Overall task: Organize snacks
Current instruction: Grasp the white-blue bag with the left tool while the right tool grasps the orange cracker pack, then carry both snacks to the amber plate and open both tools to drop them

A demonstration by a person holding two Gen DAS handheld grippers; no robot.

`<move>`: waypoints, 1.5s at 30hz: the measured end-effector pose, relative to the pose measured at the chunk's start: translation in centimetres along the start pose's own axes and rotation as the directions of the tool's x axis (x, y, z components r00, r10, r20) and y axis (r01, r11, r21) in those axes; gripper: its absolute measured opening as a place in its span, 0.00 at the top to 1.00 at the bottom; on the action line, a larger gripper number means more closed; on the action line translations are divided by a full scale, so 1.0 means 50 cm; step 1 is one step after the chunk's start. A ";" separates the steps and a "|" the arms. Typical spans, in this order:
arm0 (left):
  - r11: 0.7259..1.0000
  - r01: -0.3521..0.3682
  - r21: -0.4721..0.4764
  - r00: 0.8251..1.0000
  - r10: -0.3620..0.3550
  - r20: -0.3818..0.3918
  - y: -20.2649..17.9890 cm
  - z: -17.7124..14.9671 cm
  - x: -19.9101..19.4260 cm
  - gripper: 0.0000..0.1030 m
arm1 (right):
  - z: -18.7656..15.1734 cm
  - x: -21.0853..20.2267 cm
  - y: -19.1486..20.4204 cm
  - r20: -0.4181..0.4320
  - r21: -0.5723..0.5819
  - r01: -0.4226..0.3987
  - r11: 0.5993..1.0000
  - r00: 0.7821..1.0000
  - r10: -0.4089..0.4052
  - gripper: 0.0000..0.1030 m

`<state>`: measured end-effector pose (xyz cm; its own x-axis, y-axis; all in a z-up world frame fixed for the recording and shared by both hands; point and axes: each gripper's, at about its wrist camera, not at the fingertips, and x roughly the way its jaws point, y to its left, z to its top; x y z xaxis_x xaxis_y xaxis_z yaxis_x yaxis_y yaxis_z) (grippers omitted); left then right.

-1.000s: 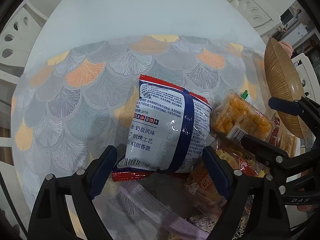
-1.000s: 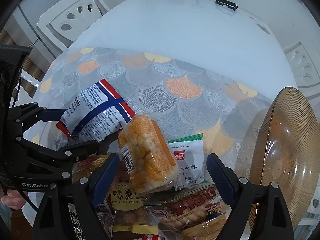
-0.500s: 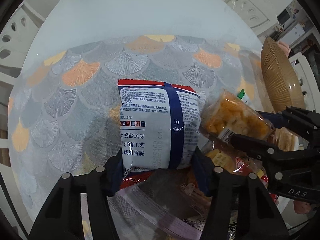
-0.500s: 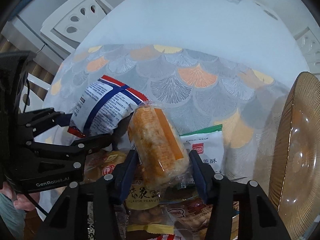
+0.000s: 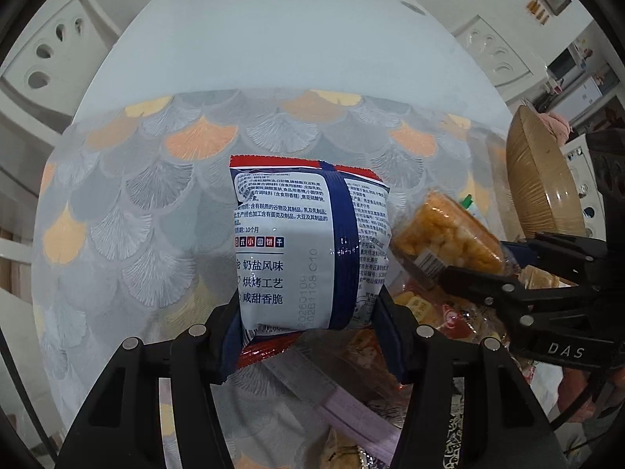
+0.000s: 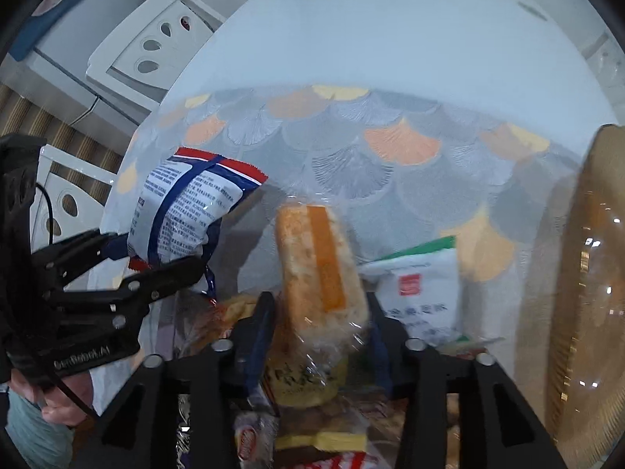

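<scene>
Left gripper [image 5: 308, 336] is clamping the blue-white biscuit bag [image 5: 304, 246] and right gripper [image 6: 318, 322], jaws easing open a touch, is pinching the orange rice-cracker pack [image 6: 318, 262], both above the snack pile [image 5: 429, 312], so I'm advising lifting straight, clearing the green-white packet [image 6: 422, 293] and amber dish [image 6: 586, 273].

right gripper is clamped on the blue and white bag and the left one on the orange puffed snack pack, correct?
No, they are swapped. In the right wrist view the right gripper clamps the orange puffed snack pack; in the left wrist view the left gripper clamps the blue and white bag.
</scene>
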<state>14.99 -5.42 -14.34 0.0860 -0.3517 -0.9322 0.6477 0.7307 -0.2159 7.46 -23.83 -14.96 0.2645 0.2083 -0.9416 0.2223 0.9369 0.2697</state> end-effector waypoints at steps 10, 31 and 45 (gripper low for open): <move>1.000 -0.007 -0.011 1.000 0.007 0.028 0.009 -0.003 -0.008 0.47 | 0.017 0.029 0.000 -0.006 0.035 -0.004 0.999 1.000 0.004 0.69; 0.952 0.089 0.292 0.973 -0.146 0.179 -0.343 0.084 -0.165 0.46 | -0.132 -0.344 -0.242 0.265 0.332 0.090 0.939 0.946 -0.185 0.69; 0.917 0.074 0.393 0.995 -0.095 0.034 -0.506 0.114 -0.025 0.46 | -0.173 -0.275 -0.430 0.163 0.479 0.027 0.877 0.979 -0.119 0.69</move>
<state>2.82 -26.82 -6.03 0.0500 -0.4397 -0.8968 0.8974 0.4139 -0.1529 -9.06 -44.42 -9.56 0.3854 0.0463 -0.9216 0.6517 0.6934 0.3074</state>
